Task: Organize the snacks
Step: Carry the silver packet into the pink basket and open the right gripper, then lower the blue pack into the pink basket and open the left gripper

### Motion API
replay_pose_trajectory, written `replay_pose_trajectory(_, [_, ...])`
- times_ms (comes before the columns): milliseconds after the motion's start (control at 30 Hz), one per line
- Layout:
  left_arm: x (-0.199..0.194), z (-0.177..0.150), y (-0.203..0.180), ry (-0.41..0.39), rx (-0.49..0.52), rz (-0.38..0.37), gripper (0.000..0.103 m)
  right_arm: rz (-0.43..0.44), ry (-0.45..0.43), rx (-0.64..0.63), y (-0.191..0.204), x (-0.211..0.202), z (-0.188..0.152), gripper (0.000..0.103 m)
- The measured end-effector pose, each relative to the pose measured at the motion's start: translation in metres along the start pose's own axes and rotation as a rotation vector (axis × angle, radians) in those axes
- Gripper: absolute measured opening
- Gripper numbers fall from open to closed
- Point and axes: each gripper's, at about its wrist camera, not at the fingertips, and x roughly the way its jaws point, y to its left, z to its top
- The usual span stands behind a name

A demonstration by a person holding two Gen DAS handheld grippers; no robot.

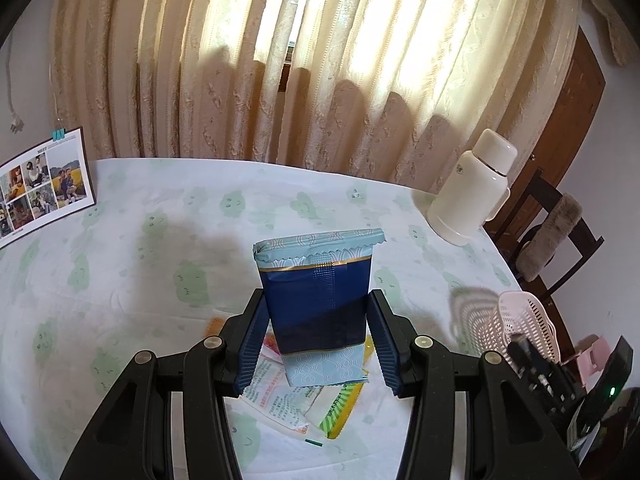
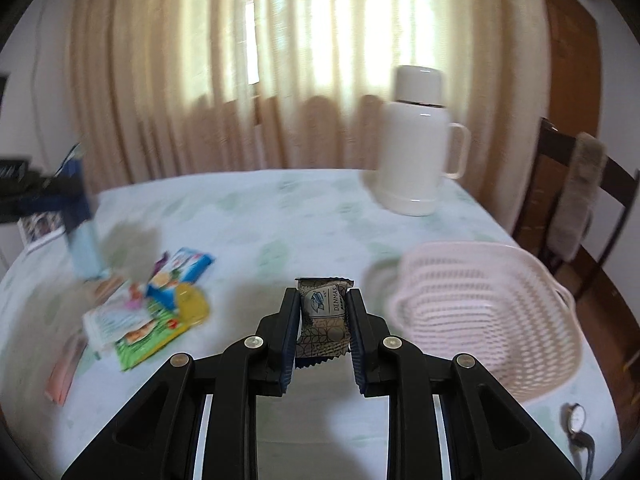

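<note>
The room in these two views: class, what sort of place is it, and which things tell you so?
Most likely a dining room in a home. A table under a cloud-print tablecloth stands before long cream curtains, with a white thermos jug on it and a wooden chair beside it.

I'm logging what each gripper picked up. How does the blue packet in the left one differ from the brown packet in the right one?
The blue packet is tall, dark blue with pale blue ends; the brown packet is squat, patterned brown and grey. The blue one rises well above the left gripper; the brown one barely clears the right gripper. Both are sealed snack packets, clamped off the table.
</note>
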Motion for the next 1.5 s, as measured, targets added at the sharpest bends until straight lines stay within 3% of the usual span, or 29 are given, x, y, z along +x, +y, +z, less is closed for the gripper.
replay_pose_trajectory(333, [0.005, -0.006, -0.01, 0.013, 0.034, 0.001, 0.046, -0.158, -0.034, 0.141, -0.067, 0.011, 0.006, 0.026])
replay_pose_trajectory(367, [0.007, -0.006, -0.011, 0.016, 0.037, 0.0, 0.046, -0.17, -0.033, 0.143, -0.072, 0.014, 0.005, 0.029])
replay_pose_trajectory(467, [0.008, -0.008, -0.013, 0.018, 0.047, 0.0, 0.046, -0.204, -0.046, 0.163, -0.082, 0.016, 0.0, 0.054])
replay_pose_trajectory(700, [0.005, -0.014, -0.022, 0.006, 0.077, 0.003, 0.046, -0.304, -0.163, 0.188, -0.094, 0.0, -0.01, 0.056])
replay_pose_trajectory(933, [-0.002, -0.021, -0.049, 0.01, 0.108, -0.042, 0.046, -0.393, -0.301, 0.244, -0.113, -0.021, -0.017, 0.062])
replay_pose_trajectory(1500, [0.036, -0.026, -0.172, 0.07, 0.261, -0.193, 0.046, -0.32, -0.343, 0.36, -0.134, -0.033, -0.033, 0.066])
